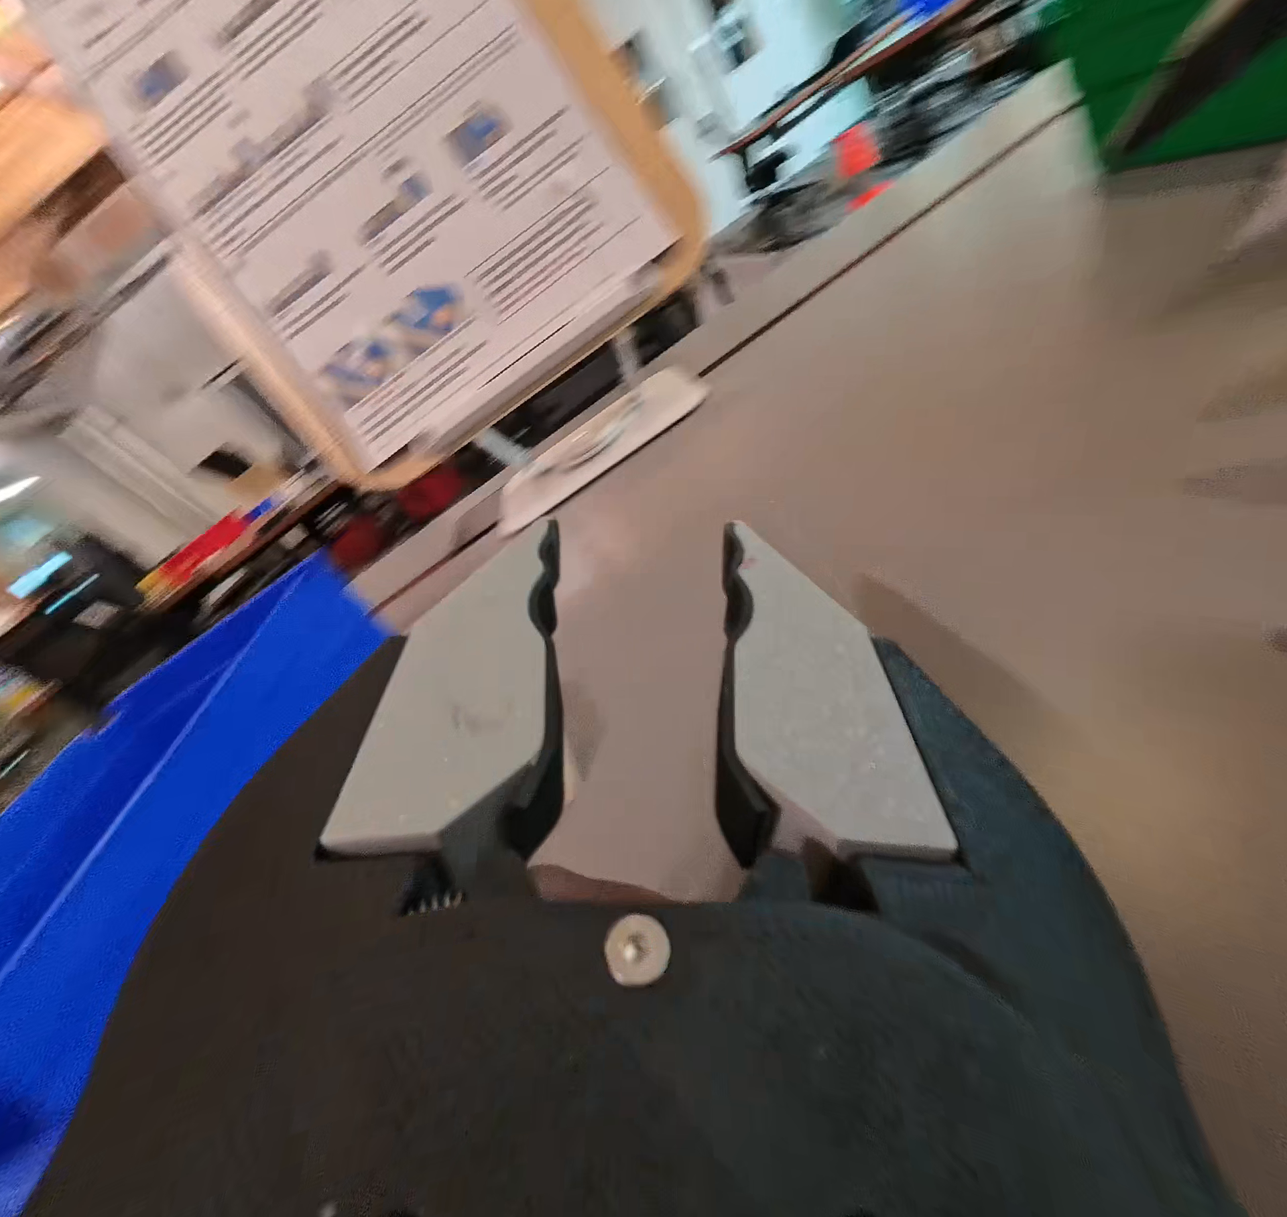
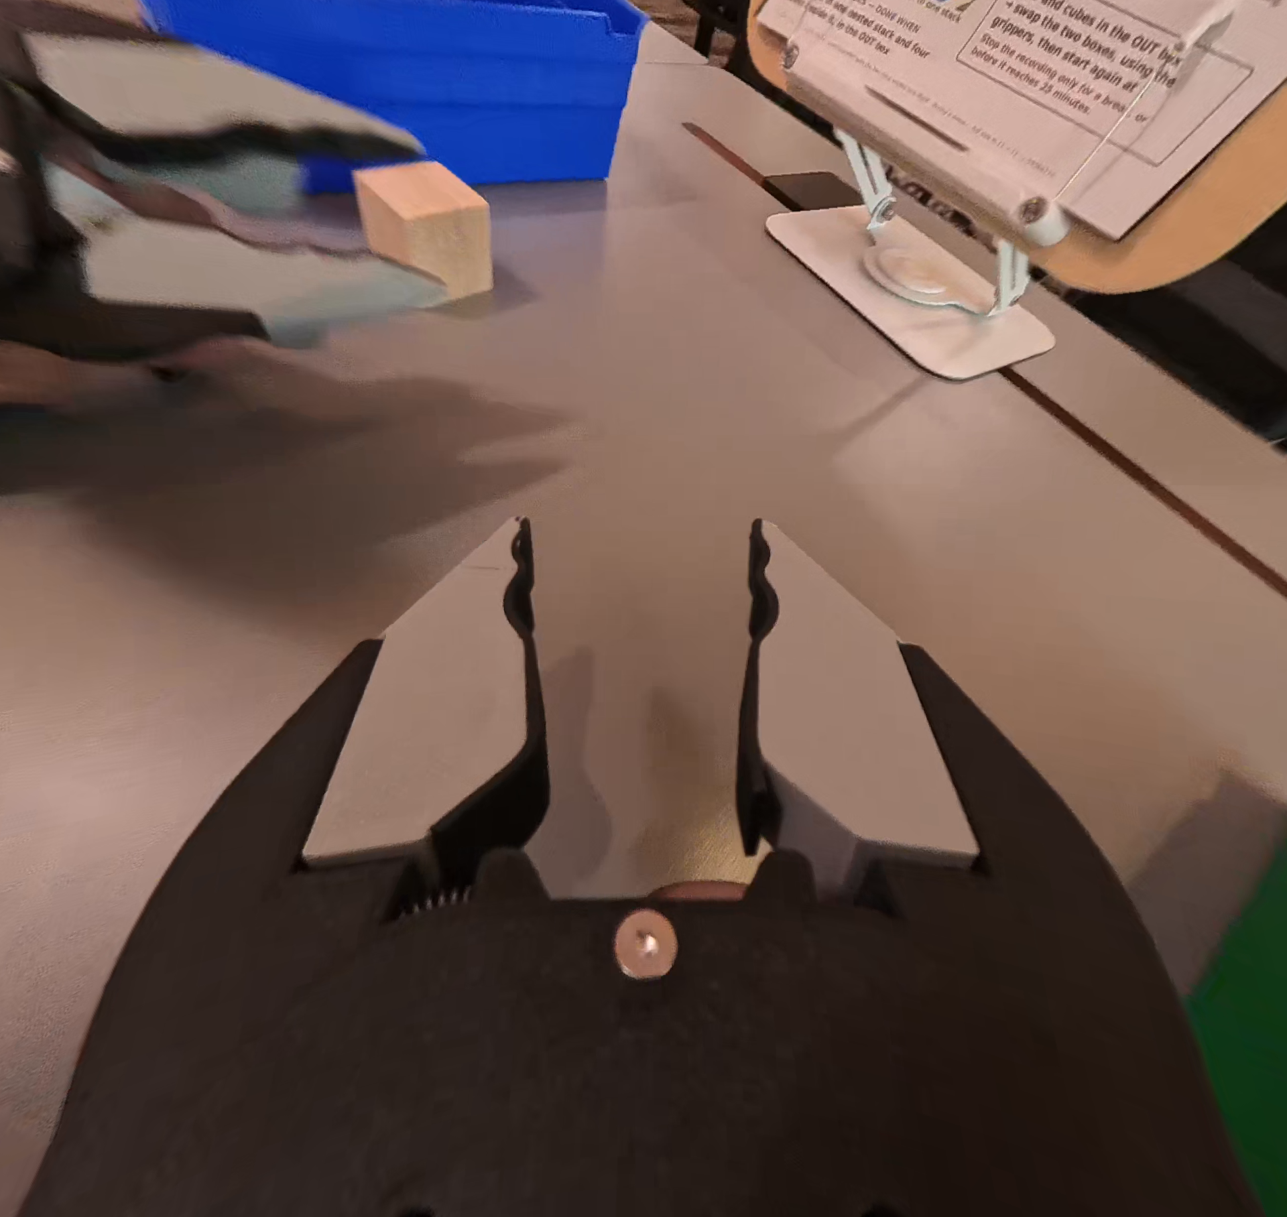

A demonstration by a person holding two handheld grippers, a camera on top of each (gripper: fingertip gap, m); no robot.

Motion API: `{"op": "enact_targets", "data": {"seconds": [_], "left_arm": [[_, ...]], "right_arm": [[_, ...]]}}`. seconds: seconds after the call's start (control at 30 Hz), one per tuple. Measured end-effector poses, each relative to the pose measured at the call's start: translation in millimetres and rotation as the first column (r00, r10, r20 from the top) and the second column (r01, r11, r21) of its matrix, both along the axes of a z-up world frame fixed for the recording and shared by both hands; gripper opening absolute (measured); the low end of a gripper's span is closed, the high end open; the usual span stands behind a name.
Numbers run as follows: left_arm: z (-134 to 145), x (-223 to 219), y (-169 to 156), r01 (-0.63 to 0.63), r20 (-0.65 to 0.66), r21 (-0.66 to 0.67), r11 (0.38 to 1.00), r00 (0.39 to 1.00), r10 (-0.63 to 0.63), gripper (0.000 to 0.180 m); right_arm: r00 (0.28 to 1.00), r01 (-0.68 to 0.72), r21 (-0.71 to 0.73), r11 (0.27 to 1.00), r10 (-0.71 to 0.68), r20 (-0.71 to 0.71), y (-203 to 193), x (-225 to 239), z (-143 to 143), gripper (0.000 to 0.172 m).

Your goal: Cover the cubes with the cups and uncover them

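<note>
Worktop (image 2: 696,418), grey-brown laminate with a dark seam, carries one pale wooden cube (image 2: 428,226) standing bare just in front of a blue plastic bin (image 2: 390,49); no cup shows in either view. Left gripper (image 1: 639,536), black body with grey fingers, jaws parted and empty over bare worktop; seen blurred from the right wrist view, it sits right beside the cube, probably having just set it out or about to take it. Right gripper (image 2: 639,529), same build, jaws wide and empty, hangs well apart from the cube, seemingly free for a cup. White stand with printed instruction sheet (image 2: 975,55) sits at the far right, angled for reading.
</note>
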State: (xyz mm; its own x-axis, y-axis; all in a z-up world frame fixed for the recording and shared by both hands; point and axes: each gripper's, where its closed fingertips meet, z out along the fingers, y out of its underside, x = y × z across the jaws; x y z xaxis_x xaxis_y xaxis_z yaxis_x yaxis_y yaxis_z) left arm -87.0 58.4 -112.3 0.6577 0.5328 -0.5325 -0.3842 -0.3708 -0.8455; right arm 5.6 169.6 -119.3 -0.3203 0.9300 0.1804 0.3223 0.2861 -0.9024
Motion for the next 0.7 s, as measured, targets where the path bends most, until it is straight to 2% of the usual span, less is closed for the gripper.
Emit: {"op": "enact_targets", "data": {"seconds": [0.07,0.17,0.27,0.3,0.37,0.47,0.5,0.57,0.63,0.7], "left_arm": [[1.6,-24.2,-37.9,-0.218,-0.025,0.002,0.976,0.976,0.218,0.058],[6.1,-42.1,-75.6,-0.361,-0.009,0.043,0.931,0.932,0.362,0.071],[-15.3,-61.9,-78.6,-0.369,0.273,0.003,0.929,0.894,0.355,0.097],[-28.9,-68.1,-76.9,-0.366,0.39,-0.032,0.93,0.852,0.349,0.108],[-57.0,-74.7,-70.9,-0.322,0.58,-0.112,0.94,0.747,0.325,0.116],[-84.9,-82.6,-64.8,-0.26,0.725,-0.191,0.947,0.612,0.314,0.109],[-88.3,-85.0,-61.7,-0.235,0.747,-0.194,0.952,0.593,0.299,0.095],[-88.5,-96.5,-61.8,-0.24,0.747,-0.197,0.951,0.592,0.304,0.062],[-86.5,-100.5,-55.5,-0.194,0.742,-0.188,0.963,0.614,0.268,0.061],[-80.3,-94.1,-41.8,-0.1,0.723,-0.162,0.982,0.665,0.187,0.059]], "right_arm": [[0.998,0.043,0.081,0.996,-0.039,-0.045,9.9,-18.1,-10.8,0.053],[0.994,0.113,0.138,0.984,-0.111,-0.017,26.1,-26.3,-26.3,0.054],[0.992,0.117,0.11,0.987,-0.112,-0.053,27.4,-21.3,-21.2,0.053],[0.991,0.125,0.114,0.986,-0.119,-0.061,29.4,-19.9,-19.5,0.053],[0.988,0.137,0.122,0.983,-0.128,-0.082,31.7,-18.2,-15.5,0.052],[0.986,0.14,0.133,0.981,-0.127,-0.106,30.3,-17.5,-11.6,0.05],[0.987,0.136,0.13,0.982,-0.123,-0.104,29.1,-17.8,-11.8,0.05],[0.989,0.124,0.097,0.988,-0.115,-0.095,25.9,-18.7,-11.7,0.05],[0.993,0.089,0.037,0.995,-0.086,-0.083,19.8,-18.4,-10.9,0.05],[0.997,0.029,-0.032,0.999,-0.031,-0.067,10.3,-16.7,-10.5,0.051]]}}
